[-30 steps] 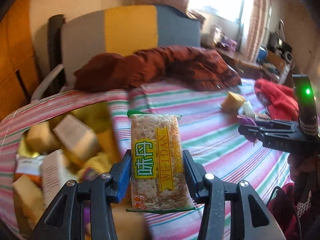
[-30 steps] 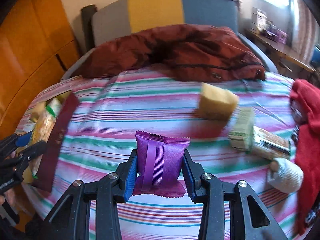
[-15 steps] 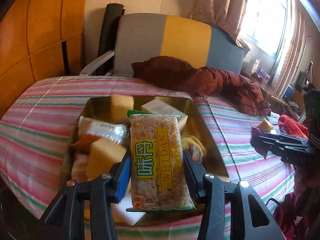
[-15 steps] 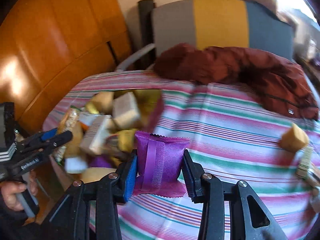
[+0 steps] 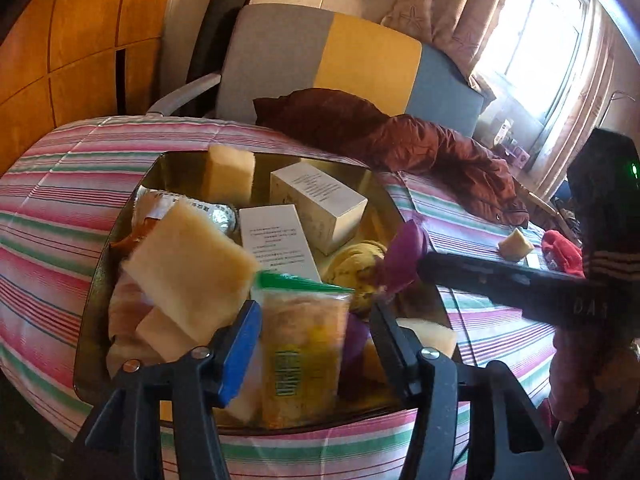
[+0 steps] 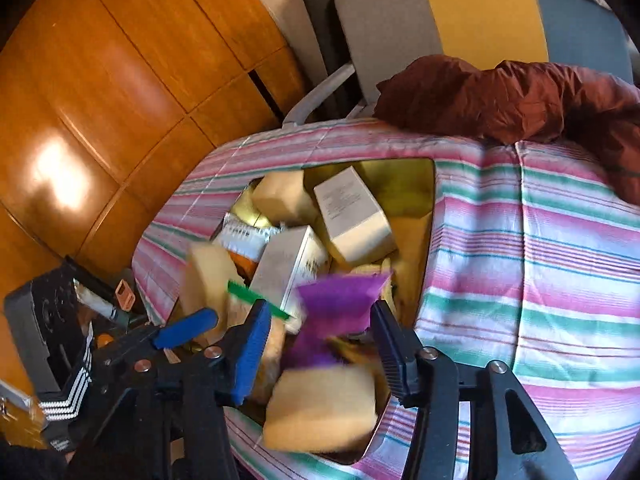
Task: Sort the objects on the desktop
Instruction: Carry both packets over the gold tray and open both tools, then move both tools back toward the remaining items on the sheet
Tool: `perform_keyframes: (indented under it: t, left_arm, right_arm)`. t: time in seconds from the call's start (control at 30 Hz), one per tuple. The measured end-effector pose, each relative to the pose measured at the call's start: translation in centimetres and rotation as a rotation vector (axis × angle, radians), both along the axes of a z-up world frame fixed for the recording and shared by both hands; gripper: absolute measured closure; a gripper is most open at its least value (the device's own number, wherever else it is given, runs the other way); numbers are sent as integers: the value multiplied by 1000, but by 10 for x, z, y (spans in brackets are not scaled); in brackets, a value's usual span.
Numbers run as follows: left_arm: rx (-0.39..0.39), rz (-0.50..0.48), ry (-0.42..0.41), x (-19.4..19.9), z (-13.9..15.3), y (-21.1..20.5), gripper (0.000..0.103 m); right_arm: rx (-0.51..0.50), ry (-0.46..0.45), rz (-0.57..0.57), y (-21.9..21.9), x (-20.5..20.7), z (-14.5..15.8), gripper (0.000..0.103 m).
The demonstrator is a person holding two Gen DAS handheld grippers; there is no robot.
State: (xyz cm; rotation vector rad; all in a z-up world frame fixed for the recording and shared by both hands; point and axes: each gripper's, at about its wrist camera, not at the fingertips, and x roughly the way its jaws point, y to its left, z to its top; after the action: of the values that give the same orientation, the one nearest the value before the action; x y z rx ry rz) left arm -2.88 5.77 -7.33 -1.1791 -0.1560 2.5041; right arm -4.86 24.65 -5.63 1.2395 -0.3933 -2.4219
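A gold tin box (image 5: 160, 168) on the striped cloth holds yellow sponges, white cartons and snack packs; it also shows in the right wrist view (image 6: 416, 168). My left gripper (image 5: 316, 340) is open over the box, and the yellow Weidan snack pack (image 5: 302, 356) is blurred between its jaws, dropping free. My right gripper (image 6: 316, 340) is open over the same box, and the purple pouch (image 6: 332, 312) is blurred between its jaws, falling. The purple pouch also shows in the left wrist view (image 5: 404, 256) at the right gripper's tip.
A dark red jacket (image 5: 400, 136) lies behind the box by a grey, yellow and blue chair (image 5: 340, 64). A loose yellow sponge (image 5: 516, 244) and red cloth (image 5: 564, 252) lie far right. A wooden wall (image 6: 100, 100) stands left.
Both grippers swung left over the gold box and opened. The Weidan pack and the purple pouch, held tight before, now slip down from between the jaws.
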Motion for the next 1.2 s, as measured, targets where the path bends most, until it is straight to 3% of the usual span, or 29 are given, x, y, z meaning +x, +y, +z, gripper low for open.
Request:
perform_keyframes:
  t: [0.3, 0.6, 1.2]
  left_arm:
    - [-28, 33, 28, 5, 6, -9, 46]
    - [-105, 61, 114, 11, 34, -5, 46]
    - [-225, 10, 181, 22, 48, 22, 46]
  right_arm:
    - [42, -27, -18, 6, 14, -13, 50]
    - [124, 12, -57, 10, 32, -5, 39]
    - [181, 34, -149, 51, 59, -1, 37]
